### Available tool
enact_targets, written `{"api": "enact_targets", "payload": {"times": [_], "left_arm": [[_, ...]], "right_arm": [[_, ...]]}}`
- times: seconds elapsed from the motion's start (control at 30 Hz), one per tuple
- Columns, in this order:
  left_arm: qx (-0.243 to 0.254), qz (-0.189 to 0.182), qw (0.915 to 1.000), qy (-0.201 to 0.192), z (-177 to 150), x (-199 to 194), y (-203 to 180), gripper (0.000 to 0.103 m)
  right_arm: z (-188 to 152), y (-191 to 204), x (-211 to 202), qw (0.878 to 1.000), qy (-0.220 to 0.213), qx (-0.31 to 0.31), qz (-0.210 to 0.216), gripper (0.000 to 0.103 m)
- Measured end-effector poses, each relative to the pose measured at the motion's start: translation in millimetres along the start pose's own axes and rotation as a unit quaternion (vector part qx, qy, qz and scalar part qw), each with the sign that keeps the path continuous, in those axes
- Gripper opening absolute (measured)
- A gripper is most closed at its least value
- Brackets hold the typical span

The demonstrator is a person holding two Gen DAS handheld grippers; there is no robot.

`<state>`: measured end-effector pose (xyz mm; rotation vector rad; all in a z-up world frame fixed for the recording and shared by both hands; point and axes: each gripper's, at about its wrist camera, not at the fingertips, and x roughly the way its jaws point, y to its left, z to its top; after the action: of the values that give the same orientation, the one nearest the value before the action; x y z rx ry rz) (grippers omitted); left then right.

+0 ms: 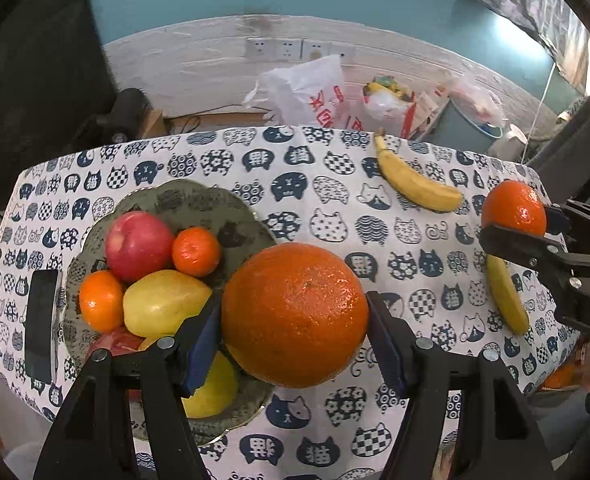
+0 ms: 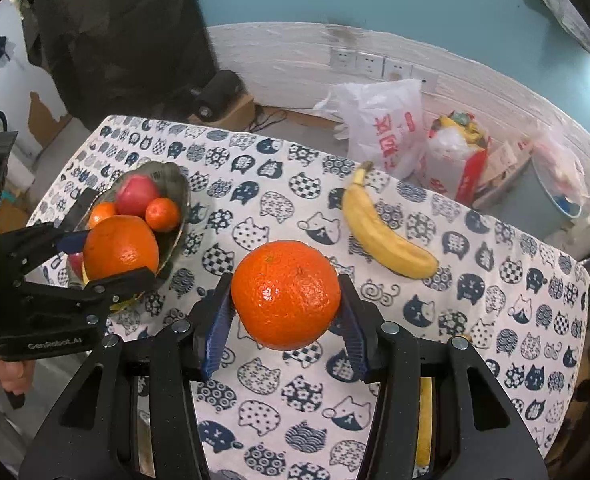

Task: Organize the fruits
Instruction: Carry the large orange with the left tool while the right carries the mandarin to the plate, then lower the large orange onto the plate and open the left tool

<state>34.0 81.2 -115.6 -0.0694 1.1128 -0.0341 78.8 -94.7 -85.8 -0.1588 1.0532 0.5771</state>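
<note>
My left gripper (image 1: 295,320) is shut on a large orange (image 1: 295,314) and holds it above the table, just right of the grey-green fruit plate (image 1: 199,200). The plate holds a red apple (image 1: 138,245), two small oranges (image 1: 196,251), a yellow pear (image 1: 163,302) and more fruit under my fingers. My right gripper (image 2: 285,312) is shut on another orange (image 2: 285,294), held above the cloth at mid-table; it also shows in the left wrist view (image 1: 514,208). One banana (image 2: 383,232) lies at the far side. A second banana (image 1: 507,294) lies under the right gripper.
The table wears a cat-print cloth (image 2: 279,392). A dark phone (image 1: 41,322) lies left of the plate. Plastic bags (image 2: 383,124), a bucket and clutter stand on the floor beyond the far edge, against a white wall with sockets.
</note>
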Motion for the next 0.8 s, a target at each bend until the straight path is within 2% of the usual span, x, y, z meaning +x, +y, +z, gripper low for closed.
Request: {"api": "enact_targets", "payload": {"times": [0.43, 0.57, 0.8], "left_arm": [[-0.023, 0.007, 0.9988, 0.042, -7, 27, 24, 0.07], [-0.027, 0.019, 0.9978, 0.058, -7, 35, 28, 0.07], [-0.042, 0.014, 0.9978, 0.049, -6, 27, 38, 0.071]], "right_arm": [[7, 15, 19, 1.0, 0.017, -0.011, 0.004, 0.049], [10, 19, 23, 1.0, 0.019, -0.014, 0.007, 0.049], [15, 30, 30, 0.999, 0.023, -0.021, 0.016, 0.049]]}}
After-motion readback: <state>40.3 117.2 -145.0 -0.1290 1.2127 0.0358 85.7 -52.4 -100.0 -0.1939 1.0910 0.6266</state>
